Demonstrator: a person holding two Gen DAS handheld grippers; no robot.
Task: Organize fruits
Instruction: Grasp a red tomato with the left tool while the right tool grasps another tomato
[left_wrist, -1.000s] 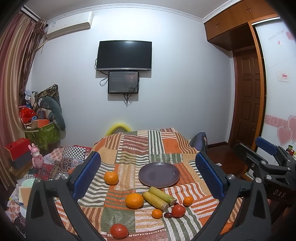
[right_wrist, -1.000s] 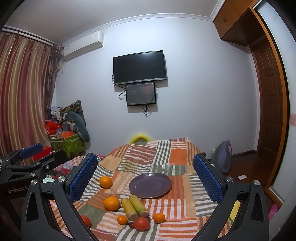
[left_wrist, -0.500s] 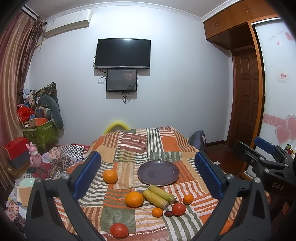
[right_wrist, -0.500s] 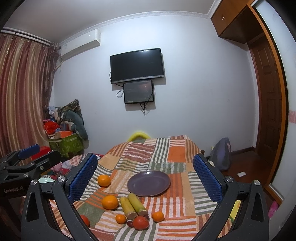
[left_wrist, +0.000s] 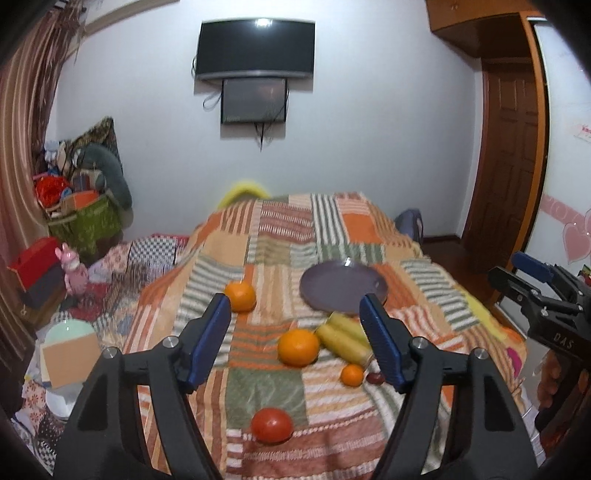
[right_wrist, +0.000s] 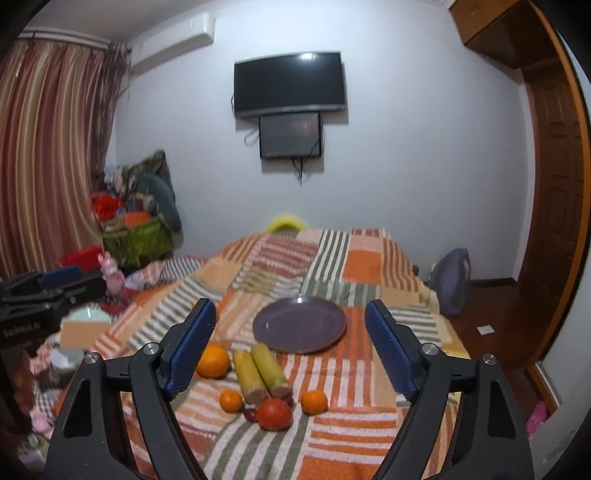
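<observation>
The left gripper (left_wrist: 295, 332) and right gripper (right_wrist: 286, 343) have just been closing and stand half open, holding nothing, above the quilt (left_wrist: 280, 229). Oranges (left_wrist: 298, 347), tomatoes (right_wrist: 274, 413) and two yellow sticks (right_wrist: 258, 369) lie beside the empty plate (right_wrist: 300, 325).

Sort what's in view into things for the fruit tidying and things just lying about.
For the job: purple plate, oranges, tomatoes, small tangerines, two sugarcane pieces.

Lying about: pink toy, green basket, red box, backpack.
</observation>
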